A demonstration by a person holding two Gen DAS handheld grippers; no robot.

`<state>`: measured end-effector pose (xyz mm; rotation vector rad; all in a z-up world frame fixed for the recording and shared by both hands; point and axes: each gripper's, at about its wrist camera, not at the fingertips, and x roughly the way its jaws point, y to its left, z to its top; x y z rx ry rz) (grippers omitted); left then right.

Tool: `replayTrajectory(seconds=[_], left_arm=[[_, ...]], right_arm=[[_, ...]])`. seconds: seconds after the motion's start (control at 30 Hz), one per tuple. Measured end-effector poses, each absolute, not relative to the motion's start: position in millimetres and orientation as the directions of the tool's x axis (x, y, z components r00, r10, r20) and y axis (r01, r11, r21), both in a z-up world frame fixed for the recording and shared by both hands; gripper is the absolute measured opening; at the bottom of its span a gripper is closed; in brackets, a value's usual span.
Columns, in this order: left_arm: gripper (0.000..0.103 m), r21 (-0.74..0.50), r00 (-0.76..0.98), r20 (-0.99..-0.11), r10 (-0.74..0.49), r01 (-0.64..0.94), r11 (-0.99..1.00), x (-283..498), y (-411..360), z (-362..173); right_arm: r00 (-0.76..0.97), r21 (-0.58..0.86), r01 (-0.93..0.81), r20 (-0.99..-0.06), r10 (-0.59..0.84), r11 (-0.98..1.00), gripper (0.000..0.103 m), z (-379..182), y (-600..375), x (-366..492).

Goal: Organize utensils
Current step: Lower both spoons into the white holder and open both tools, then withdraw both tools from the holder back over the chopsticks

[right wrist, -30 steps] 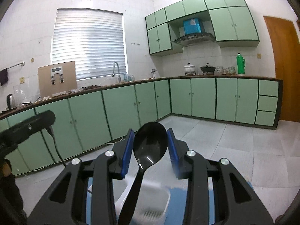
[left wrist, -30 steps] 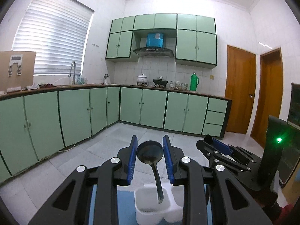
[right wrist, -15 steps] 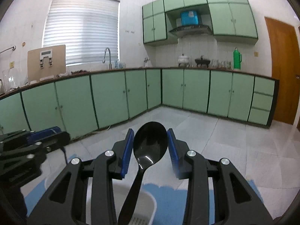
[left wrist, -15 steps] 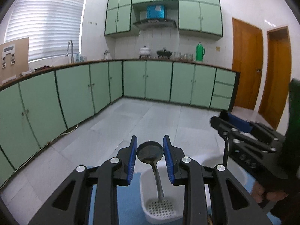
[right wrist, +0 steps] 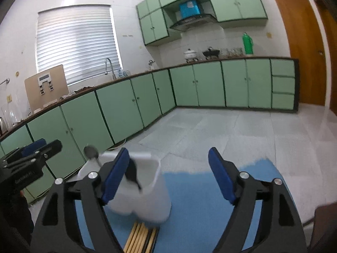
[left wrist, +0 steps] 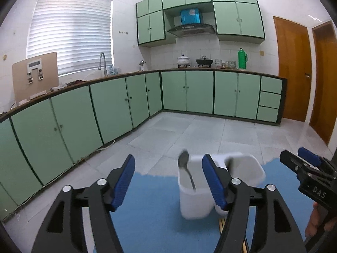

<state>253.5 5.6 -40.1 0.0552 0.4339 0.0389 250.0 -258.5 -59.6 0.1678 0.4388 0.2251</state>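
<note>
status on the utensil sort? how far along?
Done: metal spoon stands in the white holder; black spoon sits in its other compartment. In hand: nothing. Left gripper and right gripper have just been opening their jaws, nothing between them. Left: chopsticks lie on the blue mat in front of the holder.

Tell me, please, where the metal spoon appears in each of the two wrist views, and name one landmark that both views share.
Left wrist view: the metal spoon stands low and centre, leaning in the nearer compartment of the white holder.
Right wrist view: the metal spoon is low and left; its bowl rises above the holder's far rim, left of the right gripper.
Shared landmark: the green thermos on the far counter.
</note>
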Motion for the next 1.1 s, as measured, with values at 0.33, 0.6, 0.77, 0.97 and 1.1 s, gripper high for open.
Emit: replayTrajectory(seconds=[0.33,0.6,0.77,0.97,1.1], left_arm=[[0.069,0.049,0.843,-0.535,0.046,-0.023,0.999,168,11,-49],[0.069,0.059,0.850,-0.525,0.045,-0.016,0.998,130,6,-36],[0.069,0.068,0.888,-0.456,0.059,-0.031,0.997,110,5,-21],[0.069,0.050,0.922,-0.380,0.071,-0.056,0.997,84,10,-1],[0.069,0.051,0.936,-0.343,0.080,-0.067,0.996,71,14,6]], right_arm=[[0.802,0.201,-0.159,-0.544,0.245,0.967,0.083,-80,-258,148],[0.771,0.181,-0.191,-0.580,0.261,0.965,0.083,-81,-246,99],[0.780,0.174,-0.197,-0.569,0.262,0.965,0.083,-75,-242,85],[0.795,0.178,-0.200,-0.545,0.266,0.964,0.083,-67,-240,70],[0.811,0.166,-0.201,-0.525,0.259,0.966,0.083,-60,-239,61]])
